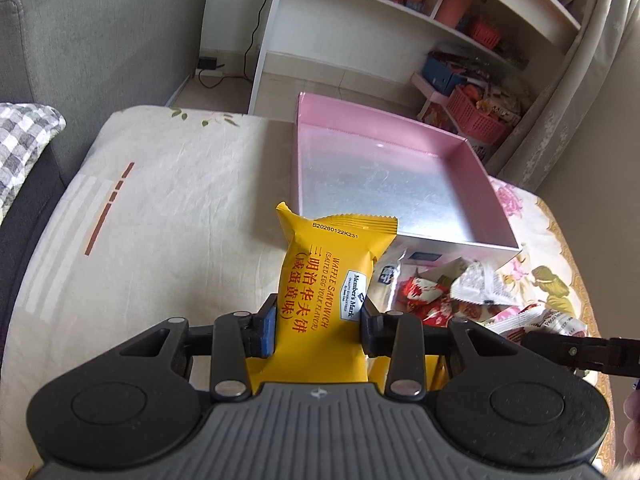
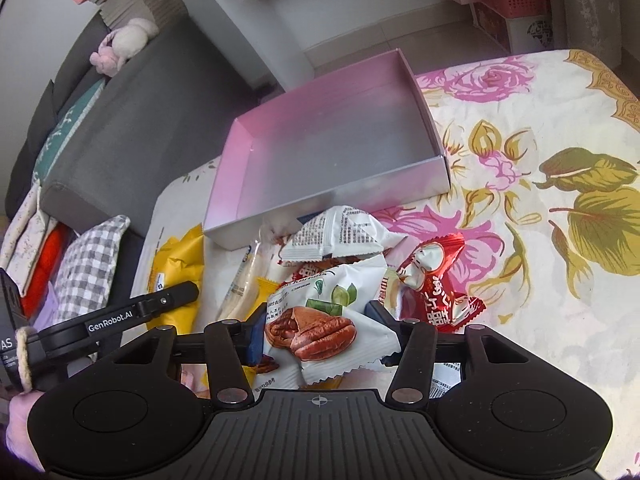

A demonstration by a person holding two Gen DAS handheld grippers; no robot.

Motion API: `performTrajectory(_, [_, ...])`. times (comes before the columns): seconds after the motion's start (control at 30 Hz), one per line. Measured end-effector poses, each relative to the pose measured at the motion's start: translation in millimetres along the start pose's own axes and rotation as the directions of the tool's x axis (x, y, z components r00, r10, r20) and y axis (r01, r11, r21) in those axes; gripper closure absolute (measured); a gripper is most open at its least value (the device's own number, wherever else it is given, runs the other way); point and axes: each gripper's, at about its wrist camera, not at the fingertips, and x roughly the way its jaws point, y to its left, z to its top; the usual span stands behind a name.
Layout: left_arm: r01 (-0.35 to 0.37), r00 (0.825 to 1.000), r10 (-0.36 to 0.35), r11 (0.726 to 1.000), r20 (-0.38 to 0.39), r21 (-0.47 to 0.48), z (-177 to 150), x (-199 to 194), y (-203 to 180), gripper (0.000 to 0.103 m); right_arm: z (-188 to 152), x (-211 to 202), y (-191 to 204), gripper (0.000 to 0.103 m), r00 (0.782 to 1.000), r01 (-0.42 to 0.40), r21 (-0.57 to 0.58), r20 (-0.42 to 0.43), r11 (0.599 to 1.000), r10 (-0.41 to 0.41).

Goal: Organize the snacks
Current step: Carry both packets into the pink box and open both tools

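My left gripper is shut on a yellow waffle sandwich packet and holds it upright just in front of the near left corner of the pink box, whose silver floor is bare. My right gripper is shut on a white pecan snack packet over the snack pile. A red candy packet and a white printed packet lie between the right gripper and the pink box. The pile also shows in the left wrist view.
The snacks lie on a floral cloth over a low table. A grey sofa with a checked cushion stands at the left. White shelves with pink baskets stand behind the box.
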Motion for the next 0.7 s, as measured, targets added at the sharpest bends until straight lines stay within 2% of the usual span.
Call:
performTrajectory(0.23, [0.018, 0.998, -0.017, 1.000, 0.067, -0.014, 9, -6, -10, 0.068, 21, -4, -4, 0.053, 0.996, -0.027, 0.050, 0.086, 0.998, 0.023])
performTrajectory(0.4, [0.023, 0.996, -0.022, 1.000, 0.085, -0.013, 22, 3, -16, 0.068, 44, 9, -12, 0.053, 0.989, -0.043, 0.073, 0.142, 0.996, 0.033])
performTrajectory(0.7, [-0.013, 0.992, 0.006, 0.999, 0.124, 0.053, 56, 39, -36, 0.068, 82, 50, -34, 0.053, 0.986, -0.072, 0.054, 0.157, 0.996, 0.063])
